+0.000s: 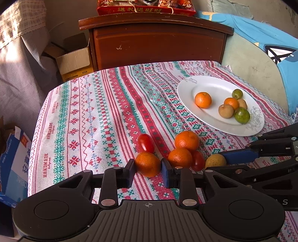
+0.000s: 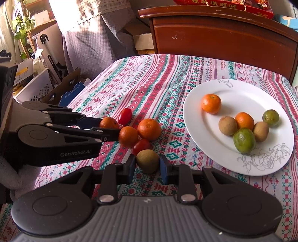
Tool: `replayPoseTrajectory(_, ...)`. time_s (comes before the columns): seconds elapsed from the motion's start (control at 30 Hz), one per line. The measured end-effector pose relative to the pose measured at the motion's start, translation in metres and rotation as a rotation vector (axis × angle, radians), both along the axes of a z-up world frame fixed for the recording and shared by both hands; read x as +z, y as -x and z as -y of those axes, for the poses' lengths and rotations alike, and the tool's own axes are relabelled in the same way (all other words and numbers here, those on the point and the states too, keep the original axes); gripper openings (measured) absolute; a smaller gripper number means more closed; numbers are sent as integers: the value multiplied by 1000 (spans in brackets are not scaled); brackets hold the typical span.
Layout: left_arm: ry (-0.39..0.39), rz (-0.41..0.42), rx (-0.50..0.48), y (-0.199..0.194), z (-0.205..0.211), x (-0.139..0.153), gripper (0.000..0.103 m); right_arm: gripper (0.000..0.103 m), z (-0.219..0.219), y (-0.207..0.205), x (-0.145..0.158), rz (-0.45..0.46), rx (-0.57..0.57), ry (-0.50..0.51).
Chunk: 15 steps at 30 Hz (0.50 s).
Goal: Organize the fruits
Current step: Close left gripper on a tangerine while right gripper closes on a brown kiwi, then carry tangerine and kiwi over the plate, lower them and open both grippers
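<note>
The left gripper is clamped on a small orange, its blue pads pressed against both sides of the fruit as it sits on the bench. The right gripper is clenched on a brownish-green round fruit, which also rests on the bench's patterned cloth.

Taking the white plate as the landmark: both gripped fruits lie off the plate, to its left and nearer the cameras. Between the two gripped fruits sits a loose cluster, also left of the plate: two more oranges touching each other and a red cherry tomato tucked against them. A second cherry tomato lies just behind the held orange, farther from the plate.

On the plate itself, one orange stands alone toward the far left part. Toward its right side a group huddles together: another orange, two brownish round fruits, and a large green fruit. A smaller green fruit sits just beside this group.

Beyond the plate stands a dark wooden cabinet with a red box on top.
</note>
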State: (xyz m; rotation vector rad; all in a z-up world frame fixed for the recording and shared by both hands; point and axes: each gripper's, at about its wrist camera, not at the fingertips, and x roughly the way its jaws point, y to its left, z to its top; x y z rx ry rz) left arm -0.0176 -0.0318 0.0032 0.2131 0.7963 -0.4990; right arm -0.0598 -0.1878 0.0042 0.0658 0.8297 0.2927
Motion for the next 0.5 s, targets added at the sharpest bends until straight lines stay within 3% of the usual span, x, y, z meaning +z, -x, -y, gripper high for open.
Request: replayPoseTrajectory(0.5,59,7,46,-2,-2,25,27,27,21,-6,31,85,-81,-44)
